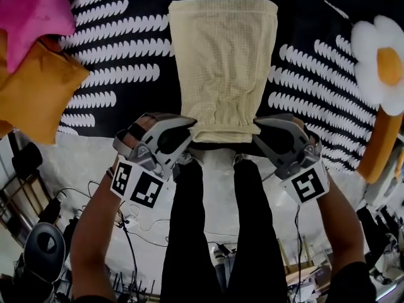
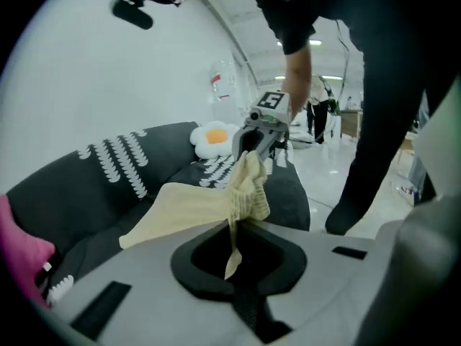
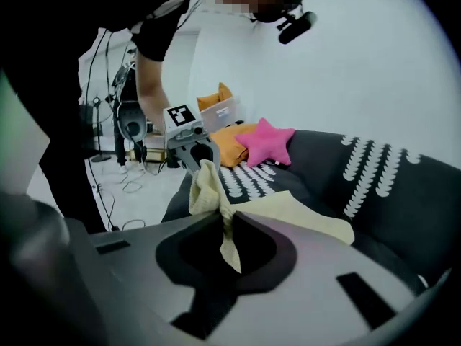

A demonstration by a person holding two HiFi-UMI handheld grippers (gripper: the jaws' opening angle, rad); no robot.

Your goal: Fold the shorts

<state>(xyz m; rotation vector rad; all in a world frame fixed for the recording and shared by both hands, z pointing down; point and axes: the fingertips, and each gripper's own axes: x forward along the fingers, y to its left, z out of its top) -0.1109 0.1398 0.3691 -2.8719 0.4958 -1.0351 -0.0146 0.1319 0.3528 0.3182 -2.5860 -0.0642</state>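
Observation:
Pale yellow mesh shorts (image 1: 224, 62) lie flat on a dark sofa (image 1: 113, 115), waistband toward the sofa's front edge. My left gripper (image 1: 187, 145) is shut on the waistband's left corner, and my right gripper (image 1: 257, 137) is shut on its right corner. The waistband is lifted and bunched between them. In the left gripper view the cloth (image 2: 194, 204) is pinched in my left gripper (image 2: 234, 225), with the right gripper (image 2: 263, 132) beyond. In the right gripper view the fabric (image 3: 288, 211) runs through my right gripper (image 3: 223, 218), and the left gripper (image 3: 189, 146) shows behind.
A pink star cushion (image 1: 31, 11) and an orange cushion (image 1: 35, 93) lie at the sofa's left end. A white daisy cushion (image 1: 379, 62) sits at the right. The person's black-trousered legs (image 1: 214, 232) stand against the sofa front. Cables (image 1: 132, 226) trail on the white floor.

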